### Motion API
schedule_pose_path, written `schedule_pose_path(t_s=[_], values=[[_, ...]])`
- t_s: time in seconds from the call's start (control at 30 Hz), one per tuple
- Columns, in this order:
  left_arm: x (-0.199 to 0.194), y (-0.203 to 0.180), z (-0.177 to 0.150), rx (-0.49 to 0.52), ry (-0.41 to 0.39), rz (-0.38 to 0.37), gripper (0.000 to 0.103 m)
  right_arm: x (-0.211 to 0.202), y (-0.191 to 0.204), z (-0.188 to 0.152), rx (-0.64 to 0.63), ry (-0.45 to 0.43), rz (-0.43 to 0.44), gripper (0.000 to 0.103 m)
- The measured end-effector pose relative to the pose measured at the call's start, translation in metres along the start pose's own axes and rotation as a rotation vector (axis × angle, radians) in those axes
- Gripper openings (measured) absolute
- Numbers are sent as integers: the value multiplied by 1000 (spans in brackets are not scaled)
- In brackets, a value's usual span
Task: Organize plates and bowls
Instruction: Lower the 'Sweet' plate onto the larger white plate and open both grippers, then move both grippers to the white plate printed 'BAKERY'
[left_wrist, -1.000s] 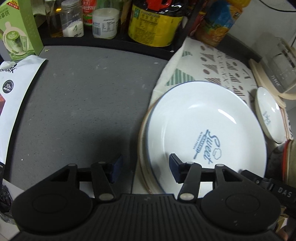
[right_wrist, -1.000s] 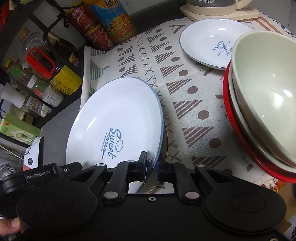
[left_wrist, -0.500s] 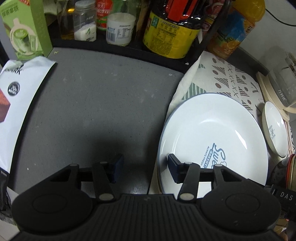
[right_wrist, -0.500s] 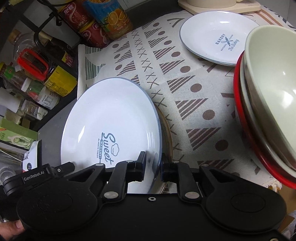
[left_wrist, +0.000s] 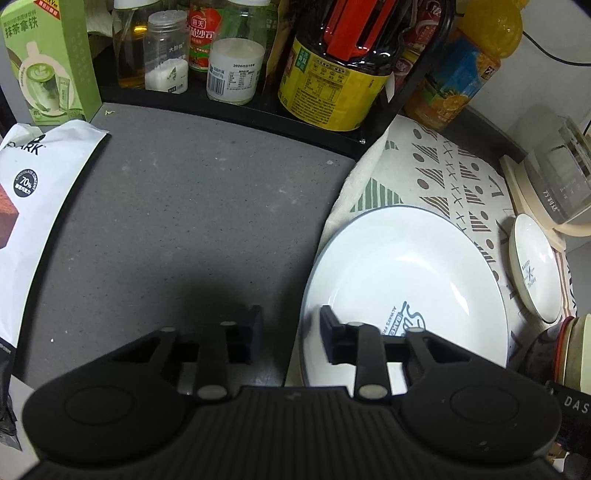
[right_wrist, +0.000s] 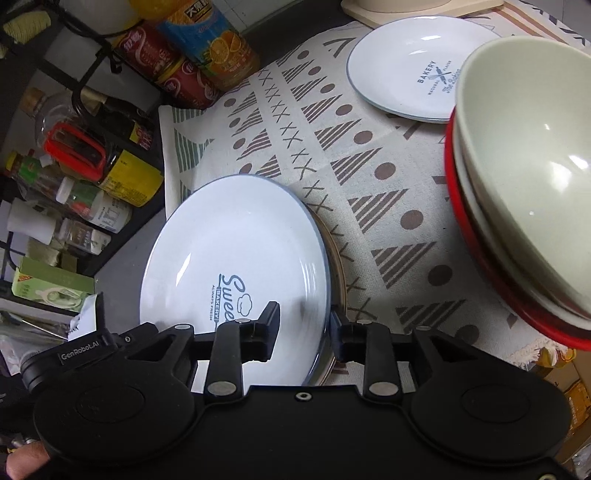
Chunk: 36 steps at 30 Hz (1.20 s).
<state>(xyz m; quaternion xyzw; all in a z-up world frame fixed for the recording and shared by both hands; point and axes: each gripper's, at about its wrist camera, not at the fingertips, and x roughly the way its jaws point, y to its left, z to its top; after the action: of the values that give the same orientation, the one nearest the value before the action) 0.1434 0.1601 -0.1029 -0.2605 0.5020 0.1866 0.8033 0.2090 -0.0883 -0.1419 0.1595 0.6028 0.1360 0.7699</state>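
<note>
A large white plate with blue "Sweet" print lies on a tan-rimmed plate on the patterned cloth; it also shows in the left wrist view. My right gripper is open, its jaws astride the plate's near rim. My left gripper is open, its jaws astride the plate's left rim. A small white "Bakery" plate lies farther back, also in the left wrist view. Stacked bowls, pale green inside a red one, stand at the right.
A patterned cloth covers the right of the grey counter. A black rack with bottles and jars lines the back. A white chocolate bag lies left. A kettle on a cream base stands back right.
My right gripper has opened and let go of the large plate, which now lies flat on the plate below. My left gripper pulled back and left, staying open.
</note>
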Motion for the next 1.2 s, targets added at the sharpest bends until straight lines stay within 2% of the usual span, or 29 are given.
schedule_pose_path(t_s=[0.13, 0.27, 0.53, 0.7, 0.73, 0.8, 0.83, 0.97, 1.03, 1.17, 1.2], values=[[2, -1, 0, -13, 3, -30, 13, -1, 0, 0, -9, -8, -4, 24], [2, -6, 0, 1, -7, -23, 11, -1, -3, 1, -12, -8, -38, 7], [2, -19, -1, 58, -13, 22, 11, -12, -5, 2, -27, -31, -62, 5], [-10, -22, 10, 46, -41, 38, 16, -26, 7, 9, -88, -74, -44, 12], [-12, -22, 13, 48, -41, 32, 18, -29, 10, 11, -102, -87, -40, 13], [-14, -26, 19, 51, -39, 12, 24, -34, 14, 17, -118, -108, -35, 26], [-15, -29, 22, 57, -42, 6, 31, -36, 15, 20, -121, -119, -37, 29], [-18, -47, 31, 111, -71, 9, 54, -47, 16, 33, -126, -167, -50, 55], [-16, -55, 37, 139, -68, -18, 61, -54, 18, 40, -124, -195, -55, 61], [-9, -75, 49, 191, -43, -70, 78, -65, 21, 56, -110, -261, -54, 85], [-6, -80, 53, 208, -38, -84, 79, -66, 22, 61, -109, -282, -68, 86]])
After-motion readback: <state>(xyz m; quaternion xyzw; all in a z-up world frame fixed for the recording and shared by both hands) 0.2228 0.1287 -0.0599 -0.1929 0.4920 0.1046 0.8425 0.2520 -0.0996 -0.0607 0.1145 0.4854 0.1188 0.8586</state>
